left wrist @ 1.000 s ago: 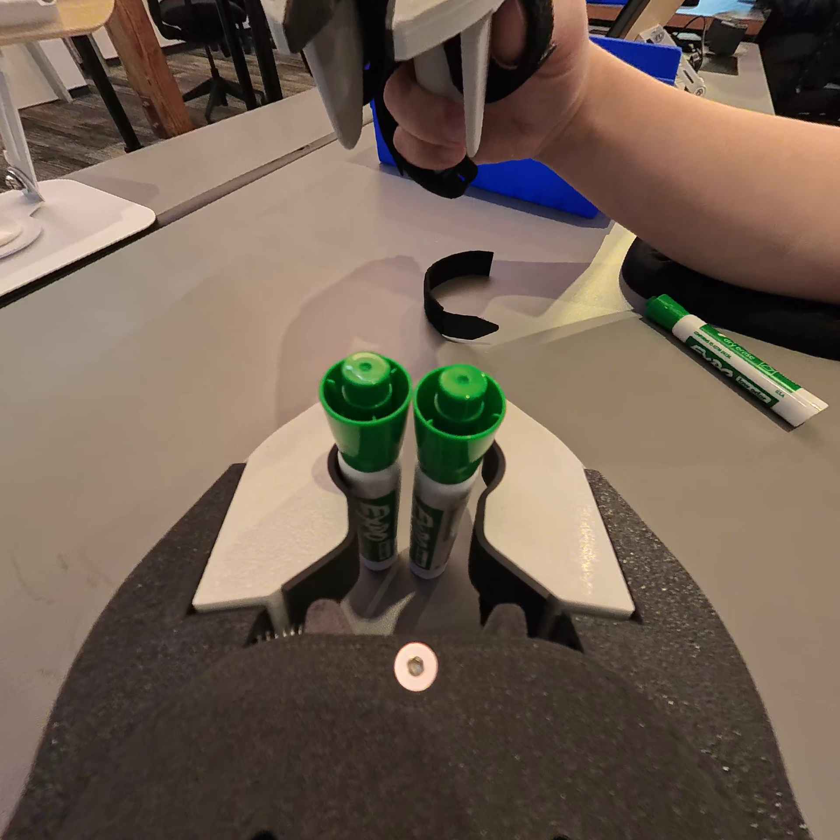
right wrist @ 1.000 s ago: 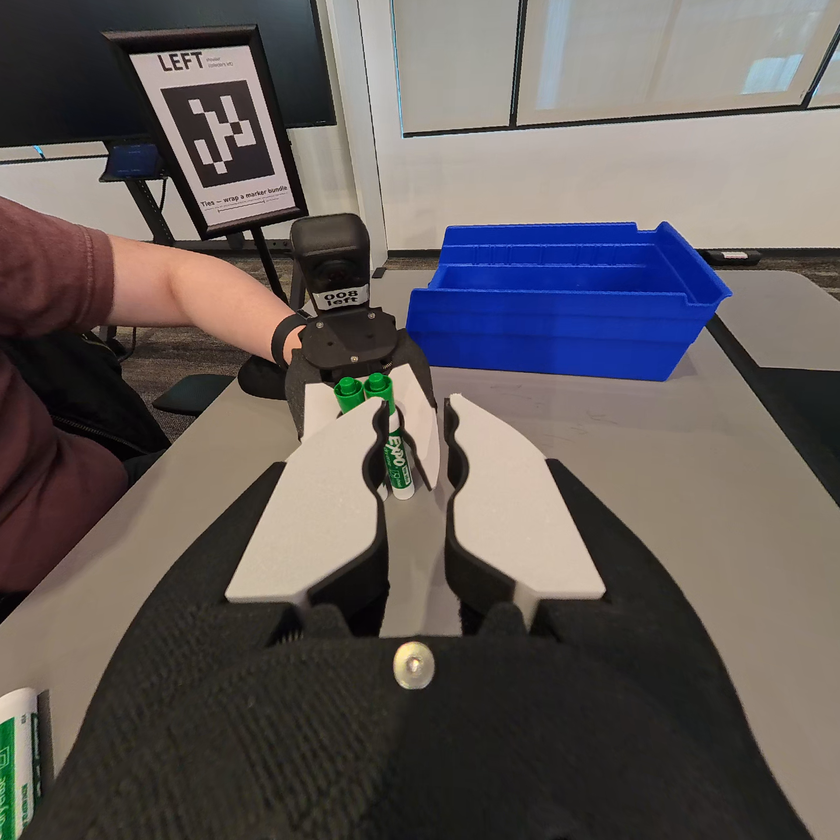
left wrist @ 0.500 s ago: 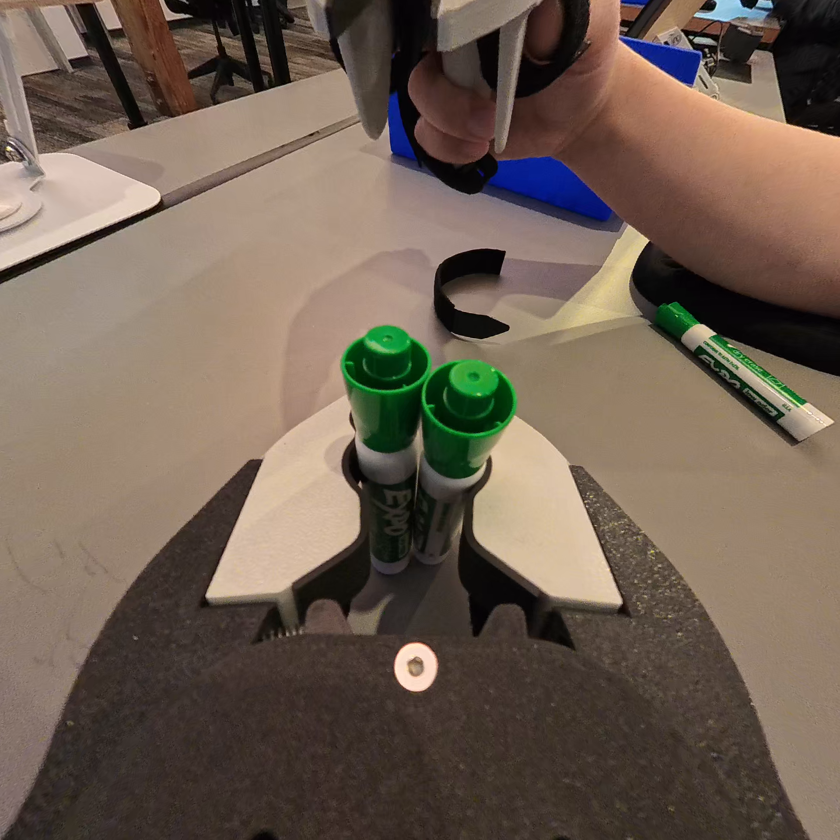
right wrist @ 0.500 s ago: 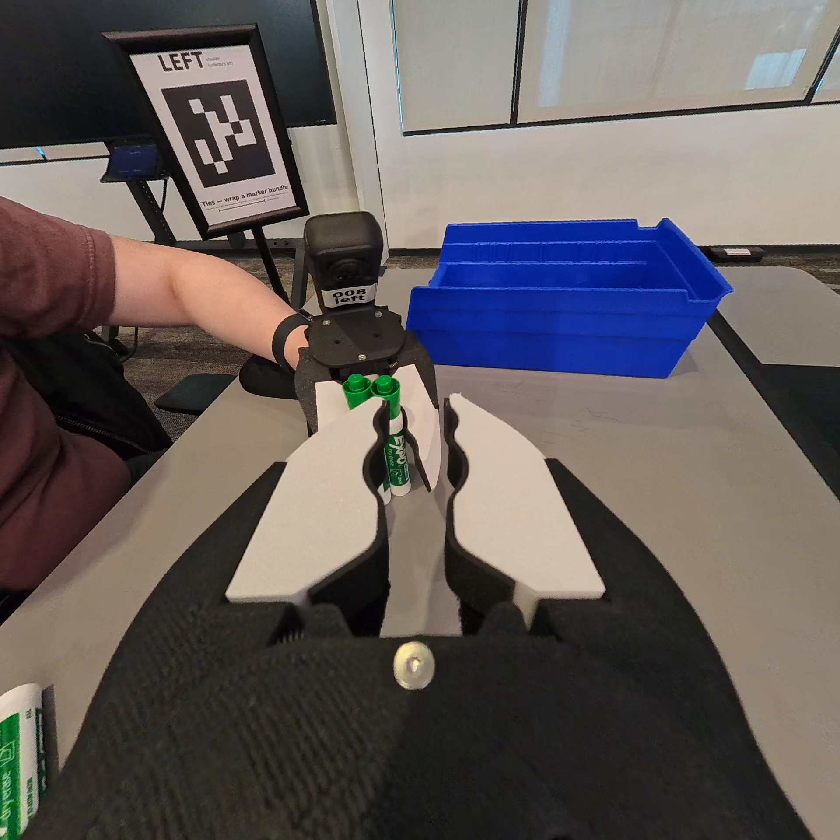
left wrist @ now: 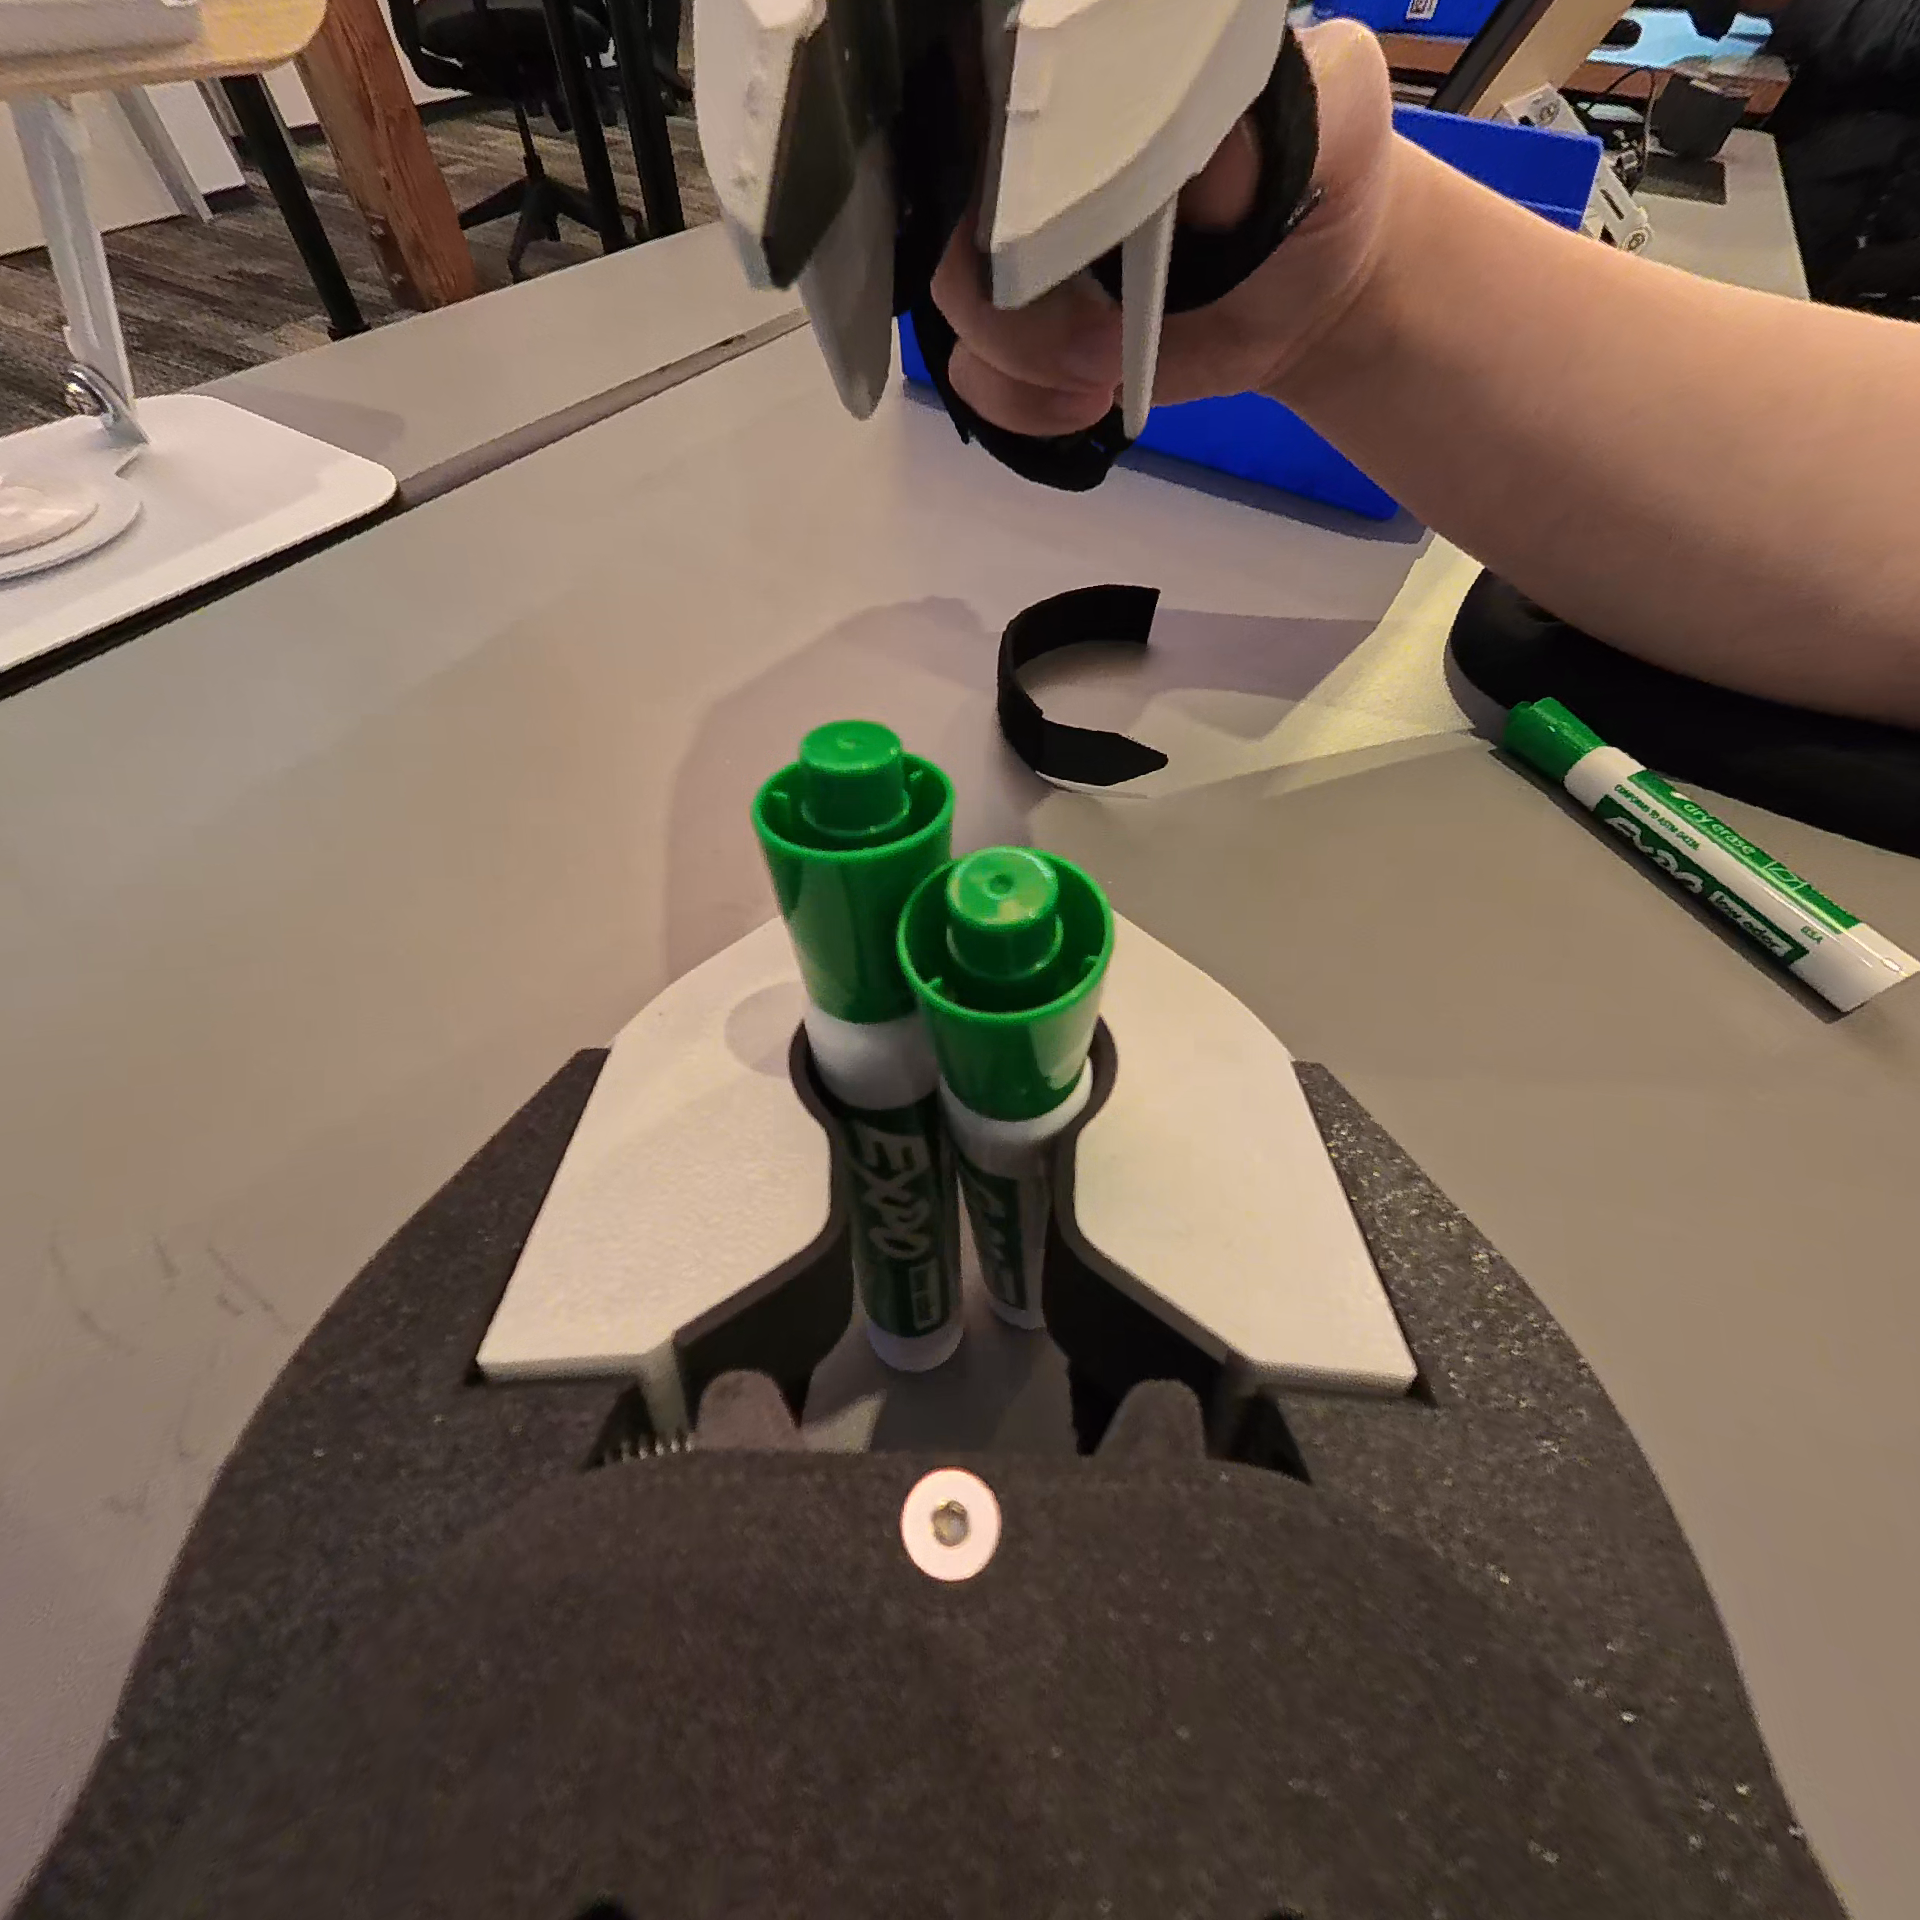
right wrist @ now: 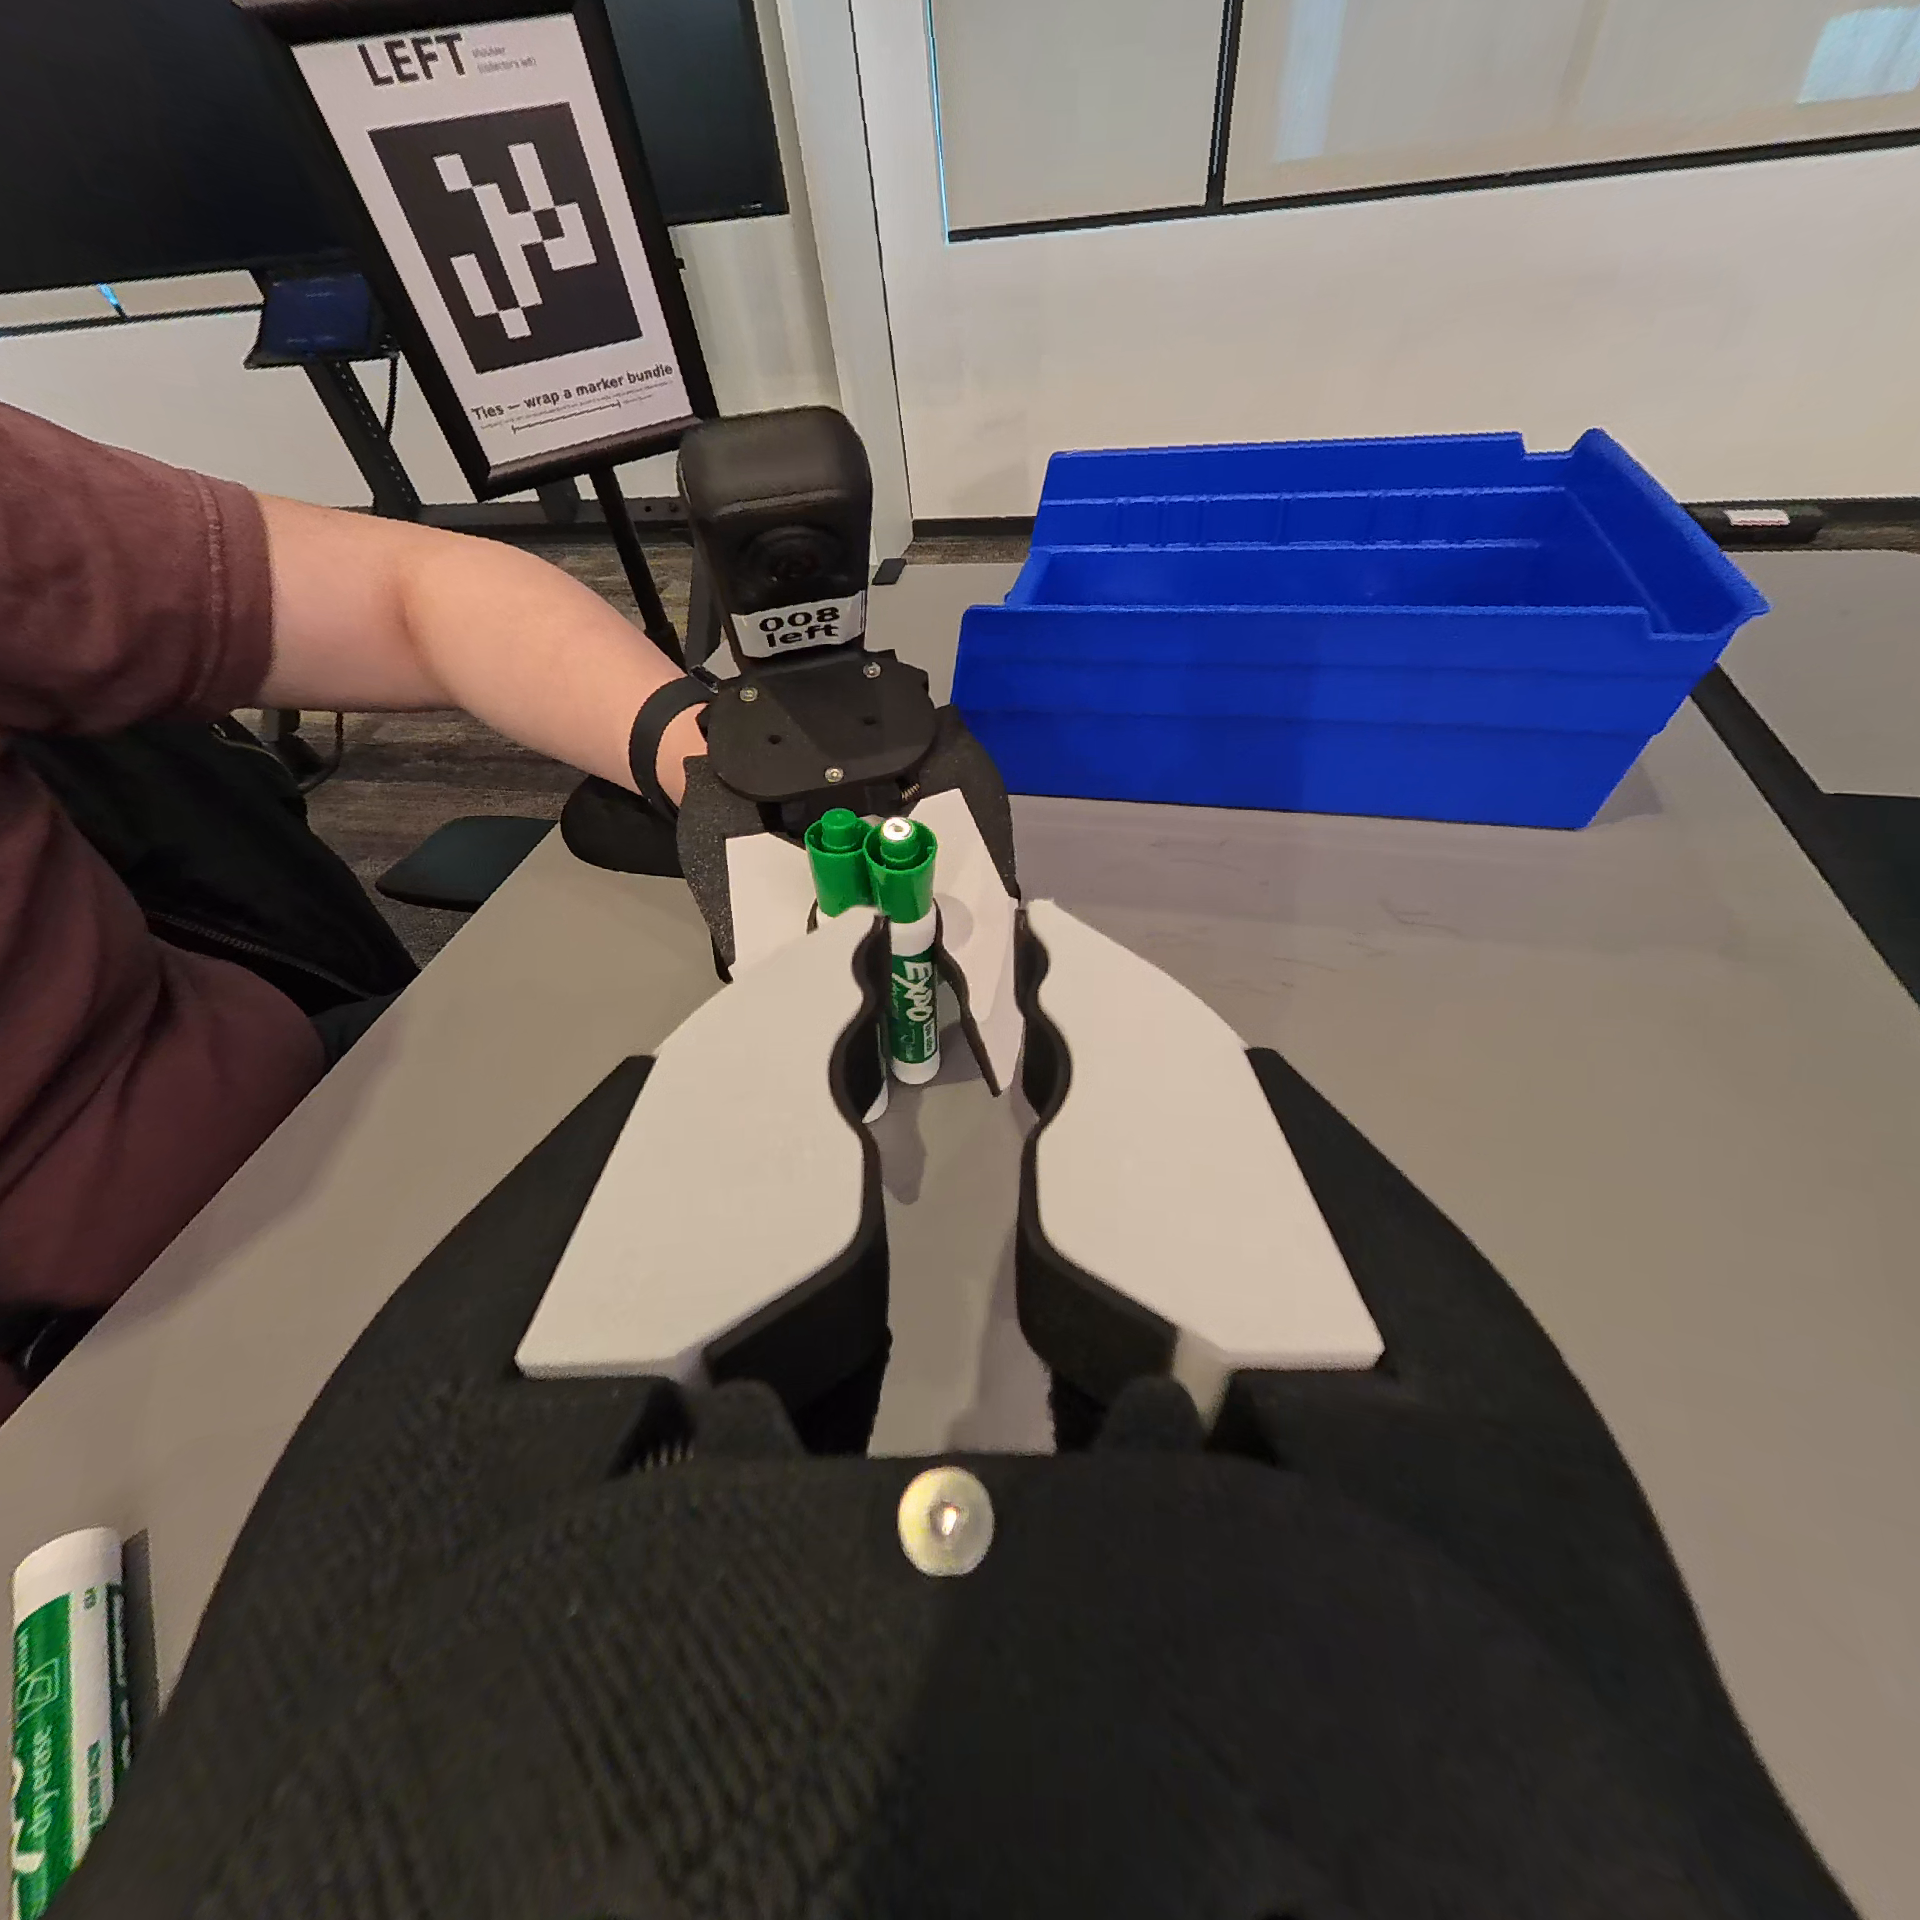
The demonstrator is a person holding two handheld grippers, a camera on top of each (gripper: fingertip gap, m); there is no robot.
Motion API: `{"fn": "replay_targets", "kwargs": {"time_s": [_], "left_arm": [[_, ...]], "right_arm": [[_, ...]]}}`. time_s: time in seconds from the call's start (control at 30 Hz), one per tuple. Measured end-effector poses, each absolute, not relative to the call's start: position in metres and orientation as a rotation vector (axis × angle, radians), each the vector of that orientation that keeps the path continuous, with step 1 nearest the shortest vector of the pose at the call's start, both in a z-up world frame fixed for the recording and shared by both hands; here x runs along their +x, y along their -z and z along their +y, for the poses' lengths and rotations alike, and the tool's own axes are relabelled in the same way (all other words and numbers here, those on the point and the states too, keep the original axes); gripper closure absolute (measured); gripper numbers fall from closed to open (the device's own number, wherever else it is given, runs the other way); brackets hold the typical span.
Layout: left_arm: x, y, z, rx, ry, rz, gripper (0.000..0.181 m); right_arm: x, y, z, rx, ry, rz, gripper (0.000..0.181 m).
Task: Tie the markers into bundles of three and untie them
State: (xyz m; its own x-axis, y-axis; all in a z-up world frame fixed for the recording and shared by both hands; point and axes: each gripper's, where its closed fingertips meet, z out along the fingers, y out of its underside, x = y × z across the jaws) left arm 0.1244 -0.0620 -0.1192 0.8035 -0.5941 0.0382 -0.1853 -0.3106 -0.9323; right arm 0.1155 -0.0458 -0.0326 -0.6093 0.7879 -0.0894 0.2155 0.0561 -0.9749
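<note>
While the left wrist view looks along its own gripper (left wrist: 951, 1049), the jaws are pinching two markers (left wrist: 925, 997) side by side, green caps up and tilted a little apart, the left one riding higher. Their lower ends show between the jaws, just above the grey worktop (left wrist: 364, 831); whether they touch it I cannot tell. A black strap (left wrist: 1070, 686), curled open, lies on the worktop beyond them. A third marker (left wrist: 1704, 852) lies flat to the right, well apart from the pair and near the person's forearm. The right gripper (left wrist: 997, 364) hangs above the strap, its jaws parted with nothing between them.

In the right wrist view the right gripper (right wrist: 945, 997) shows its jaws spread and empty, pointing at the left gripper (right wrist: 873, 935), which holds the pair (right wrist: 878, 883) upright. A blue bin (right wrist: 1351, 665) stands behind on the worktop, and the loose marker (right wrist: 62, 1704) shows at the lower left edge.

The markers are likely light, stiff and smooth-barrelled, so two in one pinch can twist or slide past each other, as the uneven heights suggest. A hold around the mid-barrel, below the caps, looks steadier. The strap seems soft and limp; taking it by one free end should let it wrap. The bundle still lacks its third marker.
</note>
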Motion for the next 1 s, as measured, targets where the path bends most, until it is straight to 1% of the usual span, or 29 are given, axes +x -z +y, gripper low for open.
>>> {"fn": "replay_targets", "kwargs": {"time_s": [0.63,0.87,1.0], "left_arm": [[0.13,0.122,-0.065,-1.907,0.337,0.735,0.141],[0.139,0.118,-0.07,-1.924,0.331,0.855,0.141],[0.143,0.118,-0.076,-1.927,0.363,0.91,0.141]], "right_arm": [[0.123,0.028,-0.047,-0.994,-1.544,-1.906,0.157],[0.172,0.023,-0.061,-1.02,-1.339,-2.055,0.156],[0.222,0.059,-0.073,-1.144,-1.112,-2.184,0.148]]}}
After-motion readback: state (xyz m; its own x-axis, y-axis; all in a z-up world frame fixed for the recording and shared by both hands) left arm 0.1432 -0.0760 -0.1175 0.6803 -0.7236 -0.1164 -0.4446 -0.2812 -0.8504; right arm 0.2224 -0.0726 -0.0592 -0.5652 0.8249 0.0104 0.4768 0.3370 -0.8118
